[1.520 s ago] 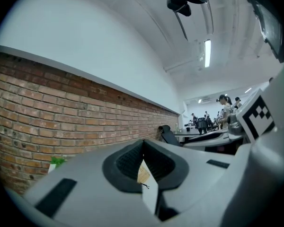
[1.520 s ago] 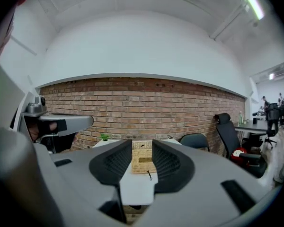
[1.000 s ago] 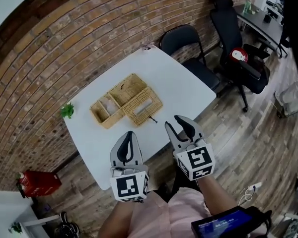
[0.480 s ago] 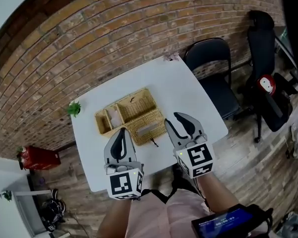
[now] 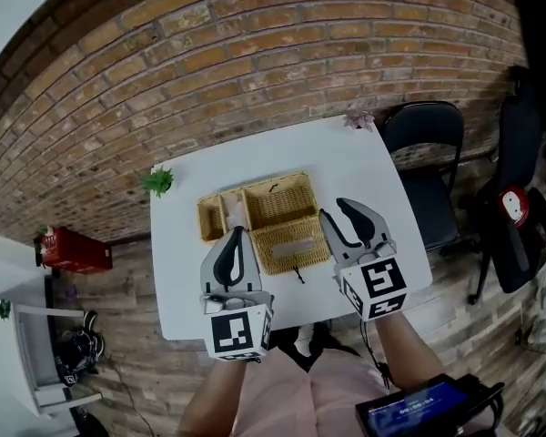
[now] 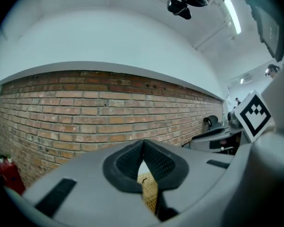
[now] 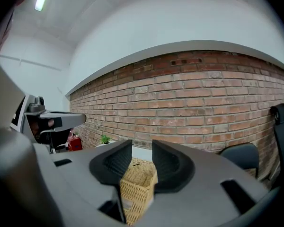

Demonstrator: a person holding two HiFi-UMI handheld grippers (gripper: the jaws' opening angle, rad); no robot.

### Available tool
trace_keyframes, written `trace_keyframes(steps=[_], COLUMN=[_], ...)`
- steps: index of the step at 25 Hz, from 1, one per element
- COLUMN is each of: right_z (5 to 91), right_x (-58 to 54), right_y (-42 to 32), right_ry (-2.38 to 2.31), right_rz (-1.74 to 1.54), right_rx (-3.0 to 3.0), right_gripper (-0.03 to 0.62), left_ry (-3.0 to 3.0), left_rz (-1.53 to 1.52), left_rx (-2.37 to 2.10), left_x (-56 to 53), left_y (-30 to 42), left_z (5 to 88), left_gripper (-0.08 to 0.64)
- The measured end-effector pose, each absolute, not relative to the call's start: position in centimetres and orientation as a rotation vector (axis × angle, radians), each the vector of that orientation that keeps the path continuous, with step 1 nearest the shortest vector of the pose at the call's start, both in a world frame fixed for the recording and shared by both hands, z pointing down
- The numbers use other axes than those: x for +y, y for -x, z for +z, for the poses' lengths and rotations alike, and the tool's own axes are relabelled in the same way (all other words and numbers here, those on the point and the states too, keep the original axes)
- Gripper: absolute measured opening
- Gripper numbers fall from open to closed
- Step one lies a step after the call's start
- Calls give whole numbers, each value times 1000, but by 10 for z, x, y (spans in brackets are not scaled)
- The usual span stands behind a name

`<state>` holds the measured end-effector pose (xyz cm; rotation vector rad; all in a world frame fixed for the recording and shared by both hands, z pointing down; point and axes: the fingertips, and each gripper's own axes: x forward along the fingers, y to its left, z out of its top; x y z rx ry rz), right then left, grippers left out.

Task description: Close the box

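A wicker box (image 5: pixel 278 200) stands open on the white table (image 5: pixel 364 167), its lid (image 5: pixel 291 242) folded out flat toward me, a dark latch loop (image 5: pixel 298 273) at its near edge. My left gripper (image 5: pixel 234 237) hangs shut just left of the lid, nothing in it. My right gripper (image 5: pixel 337 212) is open just right of the lid, its jaws empty. In the left gripper view the pads (image 6: pixel 156 162) meet at the tip, with wicker (image 6: pixel 149 193) showing below. In the right gripper view the box (image 7: pixel 135 183) lies beyond the parted pads (image 7: pixel 168 162).
A small green plant (image 5: pixel 157 182) sits at the table's far left corner, a pinkish sprig (image 5: pixel 359 119) at the far right. A black folding chair (image 5: pixel 428 153) and an office chair (image 5: pixel 519 208) stand to the right. A red object (image 5: pixel 73 250) is on the floor left. A brick wall runs behind.
The view has swung so the table sits square in front of me. Both grippers have come nearer the box and now flank its lid. Jaw openings look unchanged.
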<state>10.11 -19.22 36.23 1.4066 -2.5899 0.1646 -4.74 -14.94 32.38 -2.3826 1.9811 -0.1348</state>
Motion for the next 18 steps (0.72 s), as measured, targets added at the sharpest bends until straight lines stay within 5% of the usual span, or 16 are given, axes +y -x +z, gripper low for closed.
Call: trace_keyframes(steps=[18], right_z=[461], right_x=[-194], right_y=[-83], right_ry=[-1265], right_rz=[386], right_rx=[-2494], right_gripper=[165], left_ry=[2511], left_rz=[-252], left_rx=[2043], left_x=[-159], left_y=[75], left_z=[397], left_gripper=[11])
